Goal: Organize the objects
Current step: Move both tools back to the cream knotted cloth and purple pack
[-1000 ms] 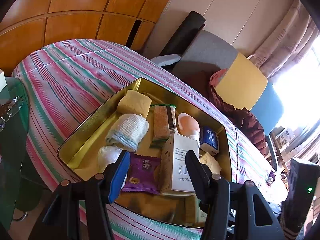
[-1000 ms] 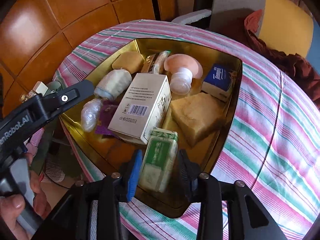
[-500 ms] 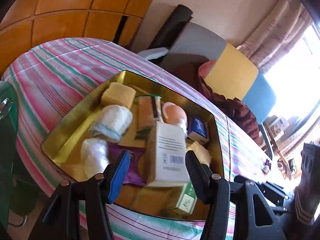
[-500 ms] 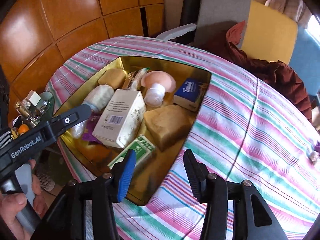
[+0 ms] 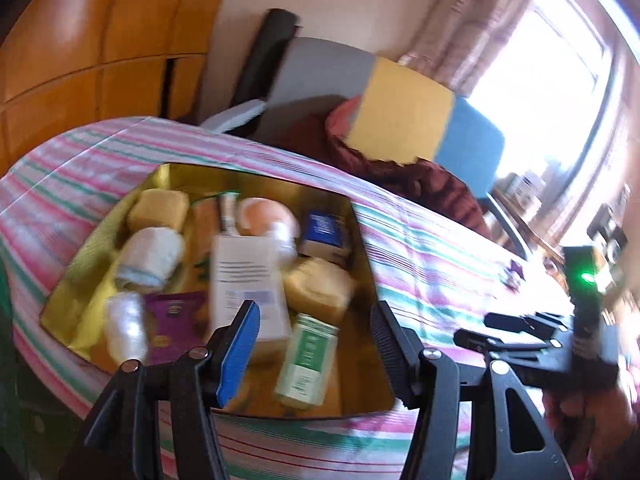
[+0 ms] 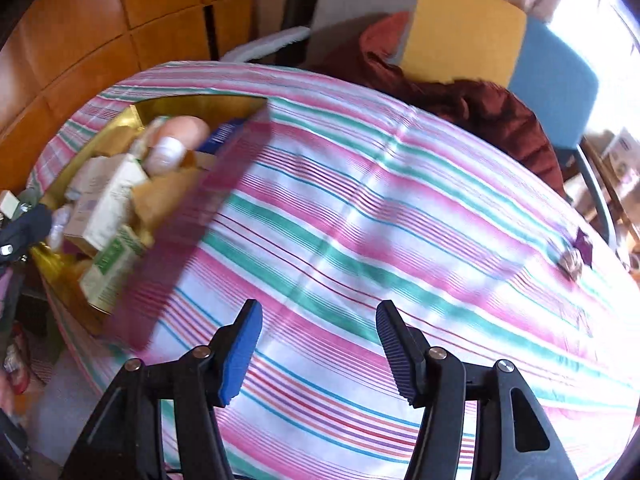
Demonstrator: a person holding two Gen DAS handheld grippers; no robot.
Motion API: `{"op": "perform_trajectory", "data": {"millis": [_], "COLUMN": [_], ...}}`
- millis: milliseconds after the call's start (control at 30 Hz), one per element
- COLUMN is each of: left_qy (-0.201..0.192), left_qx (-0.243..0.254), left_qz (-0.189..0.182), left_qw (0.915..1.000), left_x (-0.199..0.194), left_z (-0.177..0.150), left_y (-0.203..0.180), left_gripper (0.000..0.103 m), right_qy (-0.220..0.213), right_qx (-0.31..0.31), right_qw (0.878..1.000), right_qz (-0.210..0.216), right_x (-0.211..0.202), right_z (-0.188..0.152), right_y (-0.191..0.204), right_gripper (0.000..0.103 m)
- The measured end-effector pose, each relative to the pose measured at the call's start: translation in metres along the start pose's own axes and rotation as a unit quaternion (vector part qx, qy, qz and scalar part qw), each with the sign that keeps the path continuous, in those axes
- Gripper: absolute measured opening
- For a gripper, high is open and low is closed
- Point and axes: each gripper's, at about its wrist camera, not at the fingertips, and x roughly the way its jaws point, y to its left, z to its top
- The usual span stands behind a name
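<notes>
Gold tin (image 5: 362,240), packed; green packet (image 5: 306,356) nearest, which I judge light and crushable, best gripped across its flat faces. Left gripper (image 5: 316,344) and right gripper (image 6: 318,350): fingers apart, empty.

One gold tin (image 5: 362,264) — two yellow sponges (image 5: 158,210), one white carton (image 5: 248,280), one green packet (image 5: 306,360), one blue box (image 5: 322,232).

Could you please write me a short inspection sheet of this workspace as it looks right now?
Surface: striped tablecloth, mostly bare.
Job's things: gold tin holds white carton, green-labelled pack, blue box, yellow sponge, purple packet.
Clutter: small purple item at the cloth's far edge.
Grippers: left tongs open over the tin; right tongs open over bare cloth.
Cables: nothing seen.
Surroundings: wooden panels, chair, bright window.
</notes>
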Motion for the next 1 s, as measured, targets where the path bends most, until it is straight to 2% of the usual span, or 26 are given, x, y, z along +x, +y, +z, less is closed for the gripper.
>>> {"op": "perform_trajectory", "data": {"millis": [200, 400, 767, 1000], "left_qy": [0.029, 0.063, 0.125, 0.155], "left_qx": [0.056, 0.107, 0.148, 0.165], "left_qz": [-0.044, -0.077, -0.108, -0.122], "left_qw": [0.997, 0.9892, 0.9751, 0.9663], "left_x": [0.008, 0.023, 0.065, 0.11], "left_z": [-0.007, -0.013, -0.021, -0.015], "left_y": [-0.045, -0.091, -0.163, -0.213], "left_gripper": [0.058, 0.058, 0.058, 0.058], "right_qy": [0.041, 0.06, 0.03, -0.001], "right_qx": [0.061, 0.121, 0.173, 0.204], "right_qw": [0.997, 0.989, 0.975, 0.966], "right_qz": [-0.023, -0.063, -0.138, -0.16], "right_x": [0.015, 0.021, 0.015, 0.017], "right_z": [-0.023, -0.039, -0.03, -0.032], "right_y": [-0.074, -0.148, -0.257, -0.307], "right_gripper": [0.06, 0.062, 0.065, 0.066]}}
